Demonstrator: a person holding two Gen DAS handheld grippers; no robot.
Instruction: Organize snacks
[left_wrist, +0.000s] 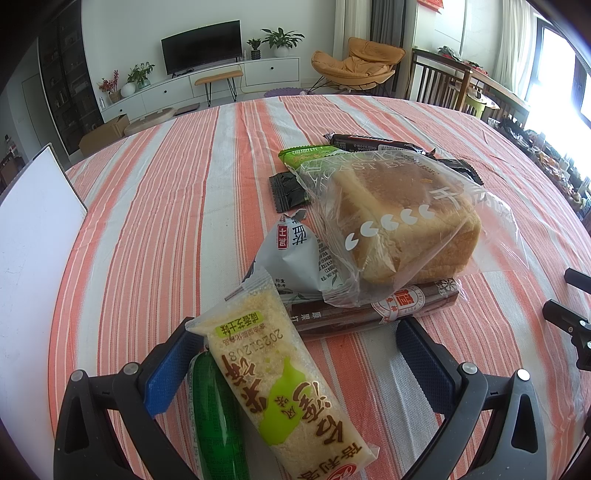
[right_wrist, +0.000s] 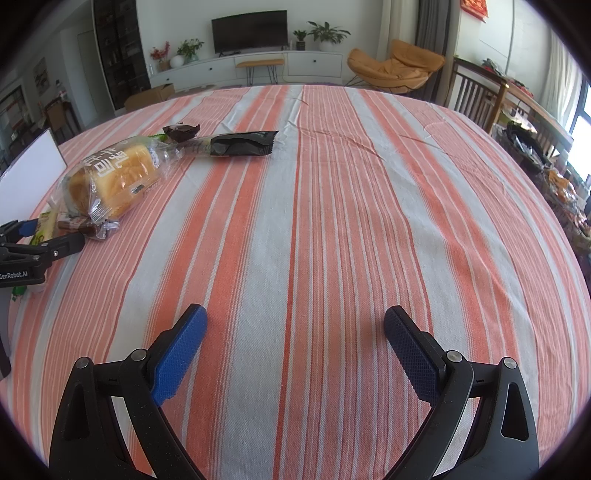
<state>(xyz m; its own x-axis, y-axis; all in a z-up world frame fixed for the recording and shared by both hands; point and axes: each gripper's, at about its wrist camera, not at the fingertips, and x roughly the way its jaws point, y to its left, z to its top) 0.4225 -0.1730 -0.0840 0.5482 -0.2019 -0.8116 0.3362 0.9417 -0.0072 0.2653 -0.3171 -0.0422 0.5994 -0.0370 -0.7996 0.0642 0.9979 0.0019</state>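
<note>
In the left wrist view my left gripper (left_wrist: 295, 350) is open, low over the striped tablecloth (left_wrist: 166, 221). A yellow rice-cracker packet (left_wrist: 273, 380) and a green packet (left_wrist: 218, 413) lie between its fingers, close to the left blue pad (left_wrist: 170, 369). Just ahead sit a bagged toast loaf (left_wrist: 399, 221), a grey packet (left_wrist: 295, 258) and a long brown bar (left_wrist: 369, 310) under the loaf. Beyond are a green packet (left_wrist: 306, 155), a small black packet (left_wrist: 288, 188) and a dark bar (left_wrist: 373, 142). My right gripper (right_wrist: 295, 332) is open over bare cloth, with the loaf (right_wrist: 110, 177) far to its left.
A white board (left_wrist: 37, 221) stands at the table's left edge. A black packet (right_wrist: 240, 144) and a brown wrapper (right_wrist: 181, 133) lie behind the loaf. Wooden chairs (right_wrist: 476, 96) stand past the far right edge. The right half of the cloth (right_wrist: 406, 184) is bare.
</note>
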